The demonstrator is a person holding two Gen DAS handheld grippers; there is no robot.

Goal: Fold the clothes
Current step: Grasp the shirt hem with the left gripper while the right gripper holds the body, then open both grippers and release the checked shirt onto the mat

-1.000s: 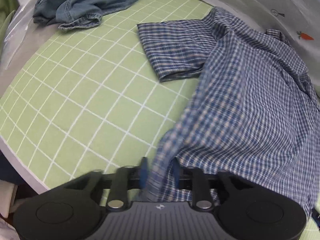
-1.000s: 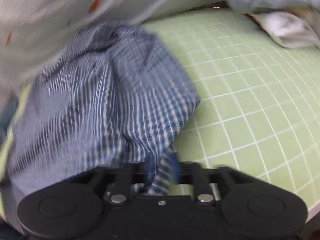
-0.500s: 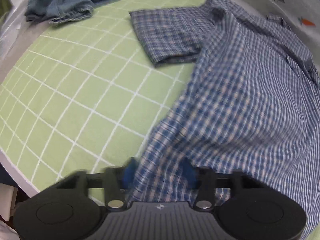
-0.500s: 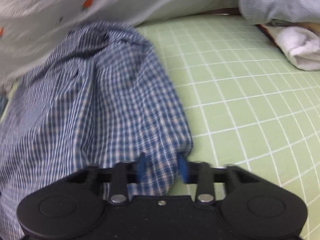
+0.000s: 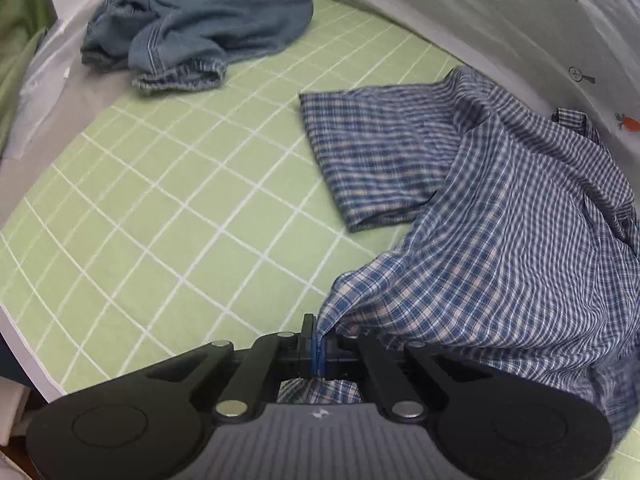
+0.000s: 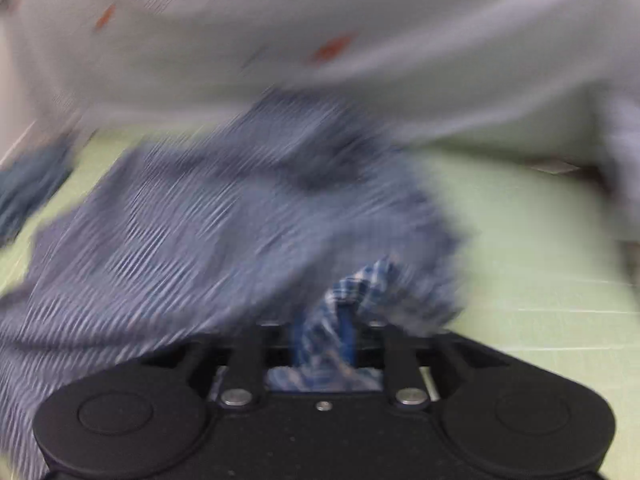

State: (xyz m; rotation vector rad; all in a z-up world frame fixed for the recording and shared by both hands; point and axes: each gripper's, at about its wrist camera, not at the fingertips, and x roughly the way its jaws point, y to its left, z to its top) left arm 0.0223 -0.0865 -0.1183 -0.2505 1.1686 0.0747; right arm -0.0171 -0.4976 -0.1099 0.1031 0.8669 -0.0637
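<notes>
Green grid-lined mat (image 5: pixel 168 216); plaid shirt (image 5: pixel 500 240) and crumpled denim garment (image 5: pixel 200 28) lie on it.

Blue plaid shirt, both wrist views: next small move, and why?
Probably draw the two held hem points apart and lift a little, to pull the hem taut before any fold. The left gripper is shut on the hem of the blue plaid cotton shirt, and the right gripper has bunched plaid between its jaws, which have just been opening. The body lies rumpled on the green grid-lined mat.
</notes>
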